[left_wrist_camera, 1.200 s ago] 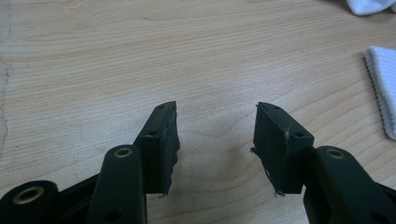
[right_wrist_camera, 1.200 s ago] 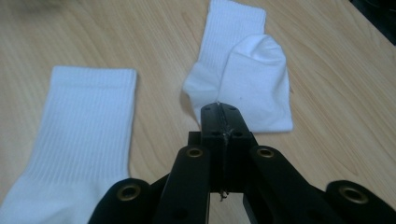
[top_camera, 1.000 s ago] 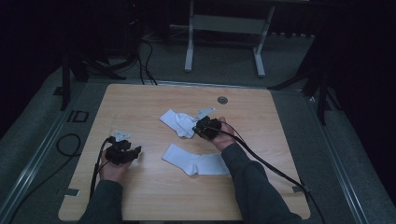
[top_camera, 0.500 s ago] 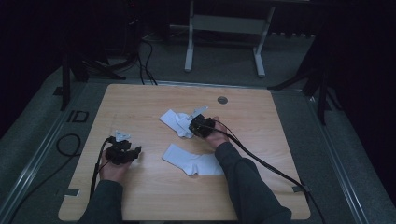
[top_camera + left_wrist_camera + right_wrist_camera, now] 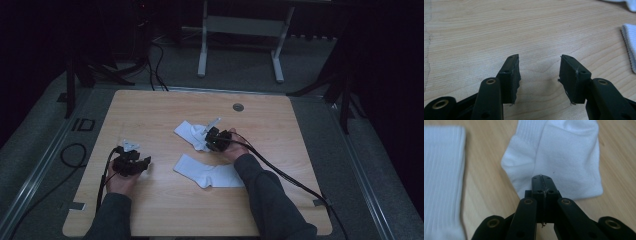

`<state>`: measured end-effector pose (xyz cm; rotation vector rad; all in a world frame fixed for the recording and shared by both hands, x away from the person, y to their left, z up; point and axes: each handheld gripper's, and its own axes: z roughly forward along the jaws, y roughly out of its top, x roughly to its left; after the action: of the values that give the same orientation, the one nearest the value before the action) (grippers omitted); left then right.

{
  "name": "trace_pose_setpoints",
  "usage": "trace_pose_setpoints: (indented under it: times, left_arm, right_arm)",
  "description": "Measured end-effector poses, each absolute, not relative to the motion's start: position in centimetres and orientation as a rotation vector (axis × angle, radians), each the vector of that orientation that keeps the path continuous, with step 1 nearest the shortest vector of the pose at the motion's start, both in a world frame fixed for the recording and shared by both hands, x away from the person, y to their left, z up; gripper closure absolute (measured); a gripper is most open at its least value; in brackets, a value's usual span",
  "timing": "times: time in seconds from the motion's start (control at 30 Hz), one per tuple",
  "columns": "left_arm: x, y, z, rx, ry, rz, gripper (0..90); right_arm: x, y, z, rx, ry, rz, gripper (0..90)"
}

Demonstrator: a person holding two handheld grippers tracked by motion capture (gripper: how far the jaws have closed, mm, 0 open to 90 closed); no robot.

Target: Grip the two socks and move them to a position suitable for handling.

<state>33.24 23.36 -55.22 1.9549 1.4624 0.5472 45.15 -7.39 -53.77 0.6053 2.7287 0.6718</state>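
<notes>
R gripper [image 5: 542, 185] is sitting fully closed w/ nothing between, over soft, light white ribbed cotton sock [image 5: 564, 152] mid-worktop; probably grabbing its edge; L gripper [image 5: 539, 72] is idling half-open, empty.

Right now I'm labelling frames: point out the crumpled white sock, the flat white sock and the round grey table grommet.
crumpled white sock [image 5: 564, 157], right gripper view, its middle
flat white sock [image 5: 207, 171], high view, its middle
round grey table grommet [image 5: 238, 107], high view, its centre
</notes>
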Motion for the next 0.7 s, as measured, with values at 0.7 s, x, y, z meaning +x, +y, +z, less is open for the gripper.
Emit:
trace_pose_setpoints:
  times: [0.7]
  left_arm:
    - [33.3, 23.3, -55.3, 1.958, 1.465, 0.546, 50.6]
  right_arm:
    - [42.8, -14.7, -53.2, 0.647, 2.781, 0.649, 83.0]
